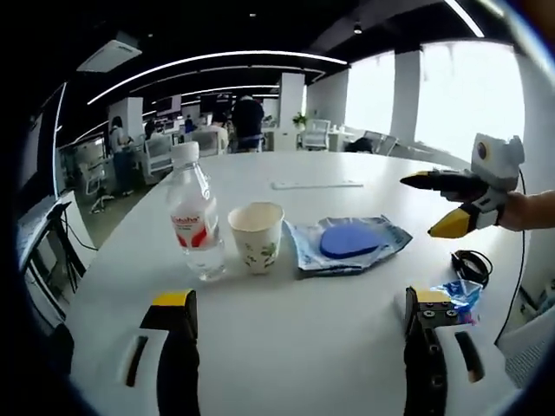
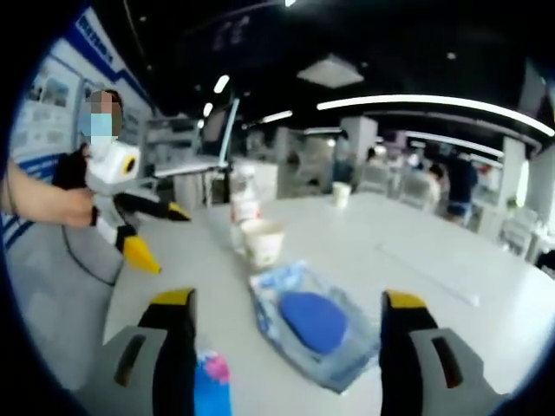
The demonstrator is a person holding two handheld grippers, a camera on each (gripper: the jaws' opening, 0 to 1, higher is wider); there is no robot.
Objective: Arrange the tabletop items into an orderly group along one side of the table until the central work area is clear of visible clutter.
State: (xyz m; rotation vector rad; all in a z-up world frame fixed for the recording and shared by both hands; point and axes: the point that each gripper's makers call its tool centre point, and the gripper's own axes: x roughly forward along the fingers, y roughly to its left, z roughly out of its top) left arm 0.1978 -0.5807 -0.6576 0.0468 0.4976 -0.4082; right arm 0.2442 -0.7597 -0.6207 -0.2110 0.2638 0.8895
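Both grippers hover spread and empty, left gripper (image 1: 299, 325) facing the water bottle (image 1: 194, 217), paper cup (image 1: 257, 236) and blue pouch (image 1: 345, 243) lined up mid-table. A small blue packet (image 1: 458, 295), possibly a wrapper, and black cable (image 1: 471, 263) lie apart near my right gripper (image 2: 290, 338); grouping looks unfinished.

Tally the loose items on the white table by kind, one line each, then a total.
Water bottle: 1
Paper cup: 1
Clear pouch with blue pad: 1
Small blue packet: 1
Black coiled cable: 1
Flat white strip: 1
Total: 6
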